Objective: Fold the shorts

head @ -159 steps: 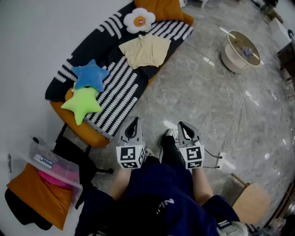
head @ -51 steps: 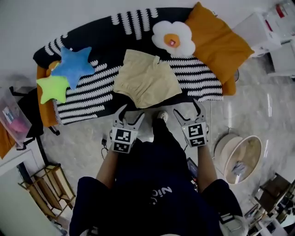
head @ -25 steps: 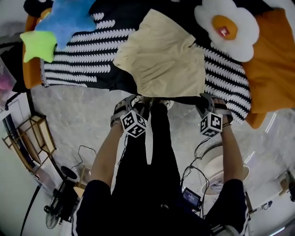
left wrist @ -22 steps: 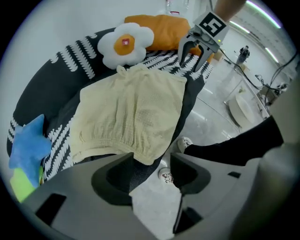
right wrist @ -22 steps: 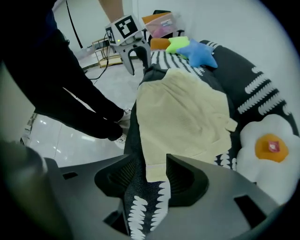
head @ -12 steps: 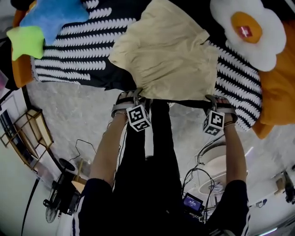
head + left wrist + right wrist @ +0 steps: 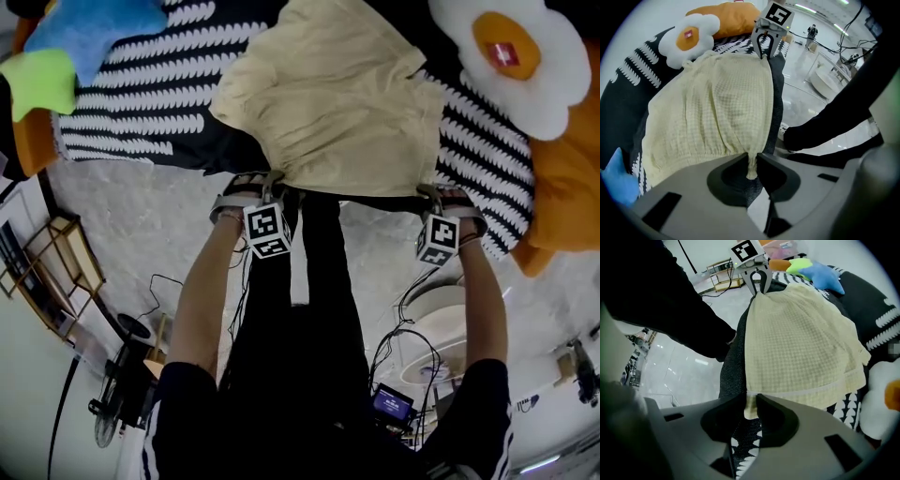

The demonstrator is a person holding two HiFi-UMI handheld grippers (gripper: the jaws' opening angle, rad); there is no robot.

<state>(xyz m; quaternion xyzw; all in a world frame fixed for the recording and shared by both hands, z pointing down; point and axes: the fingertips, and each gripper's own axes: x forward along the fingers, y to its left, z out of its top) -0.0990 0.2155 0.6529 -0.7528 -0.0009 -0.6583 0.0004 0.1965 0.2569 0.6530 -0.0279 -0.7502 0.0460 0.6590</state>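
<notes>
Pale yellow shorts (image 7: 328, 89) lie spread flat on a black-and-white striped blanket (image 7: 141, 103). My left gripper (image 7: 270, 184) points down at the shorts' near edge on the left, my right gripper (image 7: 441, 195) at the same edge on the right. In the left gripper view the jaws (image 7: 751, 158) have just been closing and pinch a fold of the gathered hem (image 7: 717, 108). The right gripper view shows its jaws (image 7: 750, 401), also just closing, pressed on the banded corner of the shorts (image 7: 797, 343). Each gripper shows in the other's view, at the far corner.
A white flower cushion (image 7: 511, 56) and an orange cushion (image 7: 562, 187) lie right of the shorts. Blue (image 7: 103, 23) and green (image 7: 37, 80) star cushions lie at the left. On the marble floor are a wooden rack (image 7: 56, 272), cables and a round white stand (image 7: 441, 328).
Both grippers have come down to the shorts' near edge and their jaws have closed on the fabric. The head camera has moved in closer over the sofa.
</notes>
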